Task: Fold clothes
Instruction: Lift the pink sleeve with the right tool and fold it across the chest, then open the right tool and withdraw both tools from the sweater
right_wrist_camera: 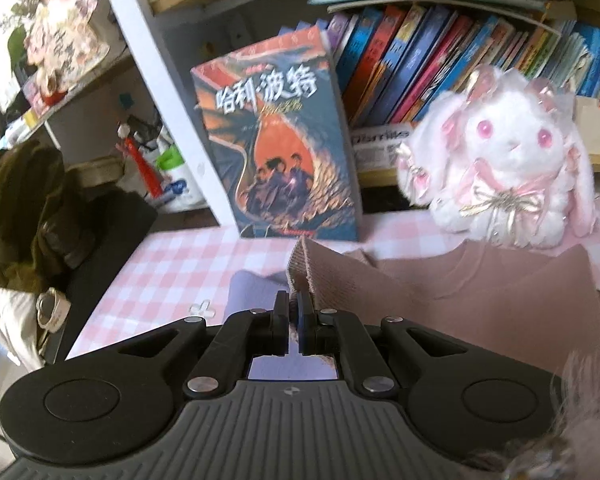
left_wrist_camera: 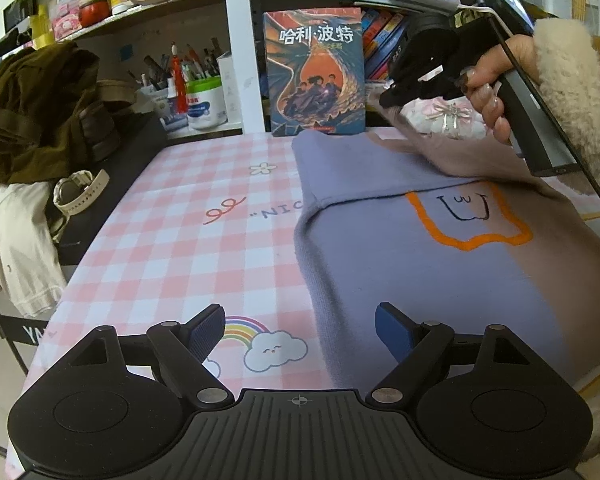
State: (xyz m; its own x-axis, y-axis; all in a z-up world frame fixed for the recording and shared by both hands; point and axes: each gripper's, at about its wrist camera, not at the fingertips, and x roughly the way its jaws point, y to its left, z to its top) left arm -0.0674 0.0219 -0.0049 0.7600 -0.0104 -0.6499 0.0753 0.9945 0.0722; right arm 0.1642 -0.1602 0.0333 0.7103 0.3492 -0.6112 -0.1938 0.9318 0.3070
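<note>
A sweater (left_wrist_camera: 412,256), half lavender and half taupe with an orange outline drawing, lies on the pink checked tablecloth (left_wrist_camera: 188,216). Its lavender left sleeve is folded across the body. My left gripper (left_wrist_camera: 300,330) is open and empty, low over the sweater's near left edge. My right gripper (left_wrist_camera: 392,98) is shut on the taupe sleeve (right_wrist_camera: 380,280) near its ribbed cuff (right_wrist_camera: 300,264) and holds it lifted above the sweater's far side. In the right wrist view my right gripper (right_wrist_camera: 294,312) has its jaws closed with cloth pinched between them.
A book (left_wrist_camera: 316,72) stands at the table's far edge, with a white plush rabbit (right_wrist_camera: 508,168) beside it. Shelves with books and a pen pot (left_wrist_camera: 204,100) are behind. A dark green garment (left_wrist_camera: 40,108) and a watch (left_wrist_camera: 80,192) sit on a chair left of the table.
</note>
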